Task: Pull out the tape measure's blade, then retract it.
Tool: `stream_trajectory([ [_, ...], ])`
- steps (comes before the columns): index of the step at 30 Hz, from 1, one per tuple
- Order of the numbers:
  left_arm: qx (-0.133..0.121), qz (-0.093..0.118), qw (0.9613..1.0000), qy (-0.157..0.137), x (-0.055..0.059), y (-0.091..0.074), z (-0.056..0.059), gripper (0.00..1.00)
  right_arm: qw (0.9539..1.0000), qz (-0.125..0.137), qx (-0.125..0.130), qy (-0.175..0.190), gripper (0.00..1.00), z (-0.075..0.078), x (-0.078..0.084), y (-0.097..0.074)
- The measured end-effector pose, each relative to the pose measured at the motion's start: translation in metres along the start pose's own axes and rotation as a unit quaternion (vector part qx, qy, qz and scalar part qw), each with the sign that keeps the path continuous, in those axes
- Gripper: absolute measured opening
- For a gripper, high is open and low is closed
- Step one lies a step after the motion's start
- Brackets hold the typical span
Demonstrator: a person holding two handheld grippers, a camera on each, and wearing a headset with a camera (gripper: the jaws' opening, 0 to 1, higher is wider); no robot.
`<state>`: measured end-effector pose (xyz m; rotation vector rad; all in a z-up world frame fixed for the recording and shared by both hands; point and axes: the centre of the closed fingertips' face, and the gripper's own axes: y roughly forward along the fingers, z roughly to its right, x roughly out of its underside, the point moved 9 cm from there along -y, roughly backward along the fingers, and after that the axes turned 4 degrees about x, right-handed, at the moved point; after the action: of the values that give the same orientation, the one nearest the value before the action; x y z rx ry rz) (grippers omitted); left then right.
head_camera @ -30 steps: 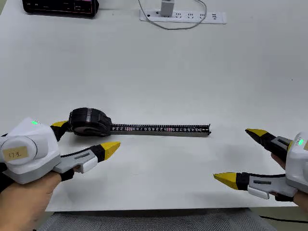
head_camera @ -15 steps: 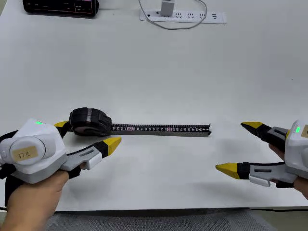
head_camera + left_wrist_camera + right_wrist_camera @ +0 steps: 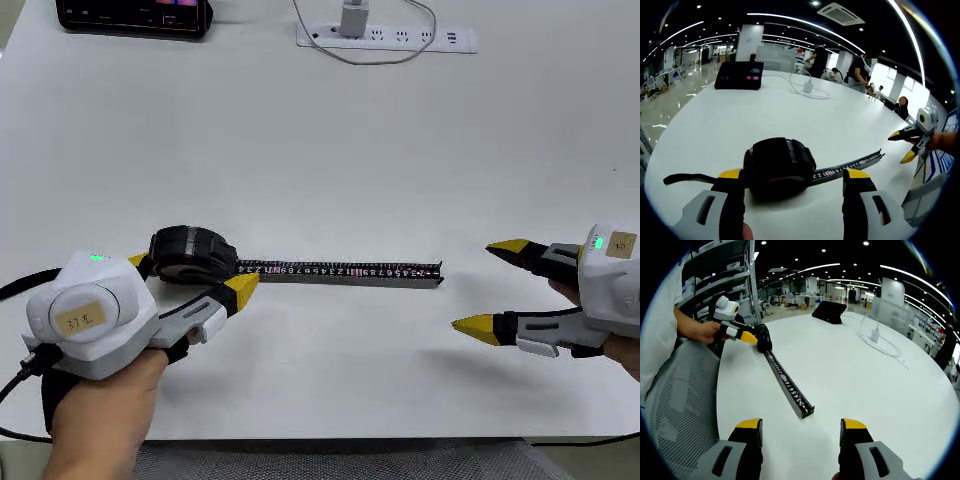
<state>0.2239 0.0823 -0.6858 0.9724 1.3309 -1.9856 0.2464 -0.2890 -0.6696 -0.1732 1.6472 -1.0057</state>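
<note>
Two tongs, one tape measure [image 3: 190, 255] near the tabletop's [image 3: 330, 150] front edge.
The left tongs [image 3: 190, 272] gape wide, straddling the case [image 3: 780, 162]; the right tongs [image 3: 488, 286] gape wide, apart from the extended blade's [image 3: 340, 272] tip.

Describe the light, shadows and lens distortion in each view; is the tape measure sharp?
Head view: even, soft light, a faint shadow under the right gripper, tape measure and blade sharp. Left gripper view: strong fisheye bending, bright ceiling lights, tape measure sharp. Right gripper view: same bending, blade markings clear.
</note>
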Motion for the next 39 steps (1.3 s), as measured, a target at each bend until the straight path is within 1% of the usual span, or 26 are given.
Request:
stream_trajectory([
  [4,-0.014,0.003,0.9998,-0.009,-0.001,0.002,-0.001,0.73,0.9999,-0.008,-0.007,-0.011,0.58,0.005,0.002,0.004],
  [7,-0.021,0.001,0.9998,-0.008,0.0,0.004,-0.002,0.72,0.9996,-0.014,-0.012,-0.02,0.55,0.008,0.002,0.007],
  [9,-0.024,0.006,0.9995,-0.017,0.0,0.004,-0.002,0.72,0.9994,-0.018,-0.018,-0.024,0.53,0.01,0.003,0.009],
  [14,-0.032,0.005,0.9993,-0.017,0.0,0.006,-0.003,0.71,0.9985,-0.027,-0.029,-0.037,0.49,0.014,0.002,0.014],
  [17,-0.039,0.007,0.9989,-0.026,-0.001,0.007,-0.004,0.69,0.9975,-0.035,-0.039,-0.047,0.47,0.015,0.001,0.018],
  [19,-0.042,0.007,0.9987,-0.026,0.0,0.007,-0.004,0.68,0.9968,-0.041,-0.044,-0.054,0.46,0.017,0.001,0.02],
  [23,-0.047,0.008,0.9984,-0.031,-0.001,0.007,-0.007,0.64,0.9964,-0.042,-0.046,-0.058,0.43,0.022,-0.001,0.023],
  [27,-0.05,0.008,0.9981,-0.035,-0.001,0.007,-0.007,0.62,0.995,-0.048,-0.051,-0.072,0.4,0.024,-0.003,0.029],
  [29,-0.052,0.01,0.9977,-0.041,-0.001,0.007,-0.007,0.61,0.9946,-0.049,-0.056,-0.073,0.39,0.024,-0.004,0.031],
  [35,-0.057,0.01,0.9973,-0.045,-0.001,0.008,-0.009,0.59,0.9917,-0.058,-0.072,-0.09,0.35,0.023,-0.006,0.038],
  [39,-0.058,0.01,0.9971,-0.047,-0.001,0.008,-0.009,0.57,0.99,-0.064,-0.077,-0.099,0.32,0.024,-0.006,0.041],
])
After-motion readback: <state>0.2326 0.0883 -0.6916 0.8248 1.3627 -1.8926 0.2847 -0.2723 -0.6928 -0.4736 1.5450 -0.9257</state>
